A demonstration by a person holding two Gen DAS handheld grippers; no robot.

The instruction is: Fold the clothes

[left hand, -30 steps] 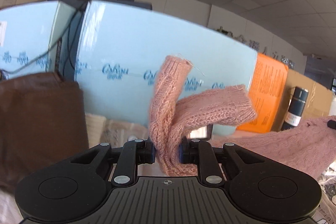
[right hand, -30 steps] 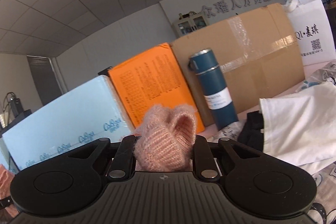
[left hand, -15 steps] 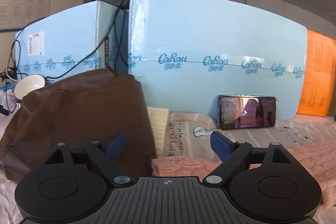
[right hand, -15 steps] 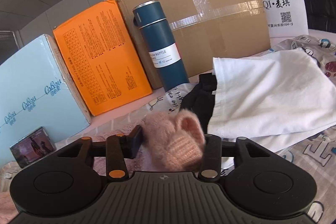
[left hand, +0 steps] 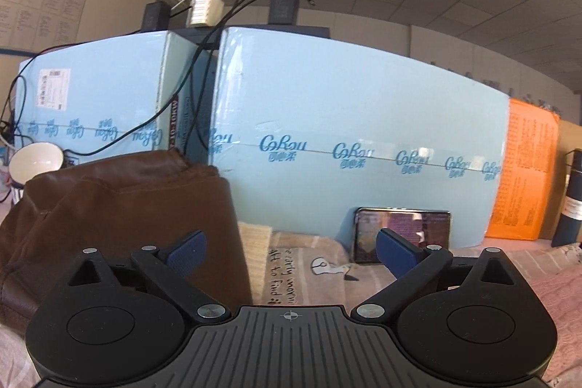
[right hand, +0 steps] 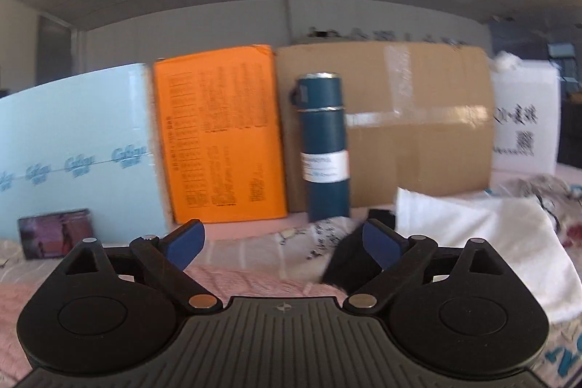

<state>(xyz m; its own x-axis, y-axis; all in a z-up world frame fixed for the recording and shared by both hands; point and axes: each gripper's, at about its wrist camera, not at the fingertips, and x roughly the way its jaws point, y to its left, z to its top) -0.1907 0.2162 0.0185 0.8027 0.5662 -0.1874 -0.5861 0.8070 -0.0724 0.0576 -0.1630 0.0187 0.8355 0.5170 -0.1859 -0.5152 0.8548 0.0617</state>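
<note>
Both the left gripper (left hand: pixel 291 251) and right gripper (right hand: pixel 283 242) stand wide open, holding nothing. The pink sweater (right hand: pixel 251 280) lies flat below the right one, near the bed's back edge. Blue boxes (left hand: pixel 360 119) read, perhaps, "CoRou".

A second ago both tools were clamped on the pink knitted sweater (right hand: pixel 251 279) and held it lifted. The left tool (left hand: pixel 289 251) let go first and its blue fingers (left hand: pixel 187 251) now stand spread with nothing between them. The right tool (right hand: pixel 282 242) has since released too and stands wide apart. The sweater has dropped flat onto the printed cloth near the right tool. The right view has swung to face the blue bottle (right hand: pixel 323 148).
</note>
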